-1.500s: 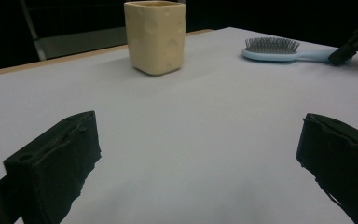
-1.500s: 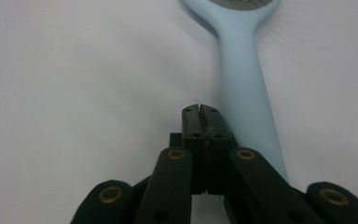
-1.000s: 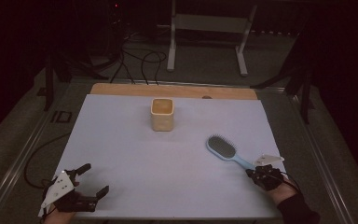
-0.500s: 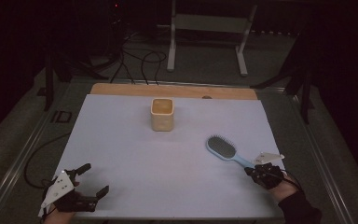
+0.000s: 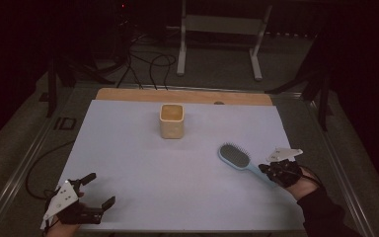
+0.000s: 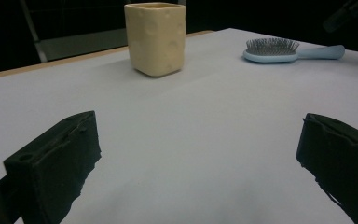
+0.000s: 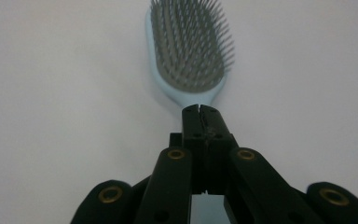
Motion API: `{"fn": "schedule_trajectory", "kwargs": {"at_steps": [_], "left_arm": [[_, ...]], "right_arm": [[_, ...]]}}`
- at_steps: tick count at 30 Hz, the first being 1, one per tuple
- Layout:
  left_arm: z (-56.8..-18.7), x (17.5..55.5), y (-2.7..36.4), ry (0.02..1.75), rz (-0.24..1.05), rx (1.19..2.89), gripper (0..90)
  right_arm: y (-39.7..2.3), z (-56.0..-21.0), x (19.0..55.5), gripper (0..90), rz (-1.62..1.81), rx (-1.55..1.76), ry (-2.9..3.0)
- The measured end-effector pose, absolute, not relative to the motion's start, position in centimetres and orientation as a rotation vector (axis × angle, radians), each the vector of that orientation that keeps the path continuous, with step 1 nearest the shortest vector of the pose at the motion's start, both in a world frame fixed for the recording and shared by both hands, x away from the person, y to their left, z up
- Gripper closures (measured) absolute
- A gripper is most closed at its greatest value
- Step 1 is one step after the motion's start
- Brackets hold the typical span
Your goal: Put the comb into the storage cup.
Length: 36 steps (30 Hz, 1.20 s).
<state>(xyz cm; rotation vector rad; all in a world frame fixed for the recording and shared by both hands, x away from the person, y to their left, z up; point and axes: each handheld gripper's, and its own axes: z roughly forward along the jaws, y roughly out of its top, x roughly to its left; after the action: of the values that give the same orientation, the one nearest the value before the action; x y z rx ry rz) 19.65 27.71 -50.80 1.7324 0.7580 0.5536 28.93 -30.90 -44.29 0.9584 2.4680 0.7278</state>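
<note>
- The hairbrush [image 5: 235, 157] sits at the right near side of the table [image 5: 128, 148], bristles up, pale blue plastic with an oval grey pin pad
- Right tool [image 5: 268, 170] is clamped on the hairbrush's slim handle, jaws pressed together around it, likely to lift it by the end
- Cream cup [image 5: 171, 121], squarish and dimpled, stands upright mid-table, well apart, perhaps the brush's destination
- Left tool [image 5: 94, 189] rests at the near left corner, jaws wide apart, holding nothing

Cream square cup [image 5: 171, 121] upright on pale blue table cover [image 5: 128, 148], mid-far. Wooden edge strip [image 5: 182, 96] behind. Beyond: white metal stand [image 5: 219, 37], cables [image 5: 145, 66] on floor, possibly carpeted.
</note>
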Motion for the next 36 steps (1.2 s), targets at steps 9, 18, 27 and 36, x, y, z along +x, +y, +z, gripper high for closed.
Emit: {"fn": "schedule_trajectory", "kwargs": {"at_steps": [9,18,27,36], "left_arm": [[-50.8,19.7,27.7,0.757,0.553,1.735,0.0],[-50.8,19.6,27.7,0.756,0.552,1.732,0.0],[-50.8,19.6,27.7,0.756,0.551,1.732,0.0],[-50.8,19.7,27.7,0.756,0.549,1.731,0.0]], "right_arm": [[-30.5,-43.3,30.1,88.8,0.694,0.874,2.525],[-29.6,-44.0,31.4,82.0,0.734,0.793,2.619],[-28.8,-45.5,32.2,69.1,0.654,0.735,2.689],[-29.2,-46.3,32.7,40.8,0.589,0.813,2.704]]}}
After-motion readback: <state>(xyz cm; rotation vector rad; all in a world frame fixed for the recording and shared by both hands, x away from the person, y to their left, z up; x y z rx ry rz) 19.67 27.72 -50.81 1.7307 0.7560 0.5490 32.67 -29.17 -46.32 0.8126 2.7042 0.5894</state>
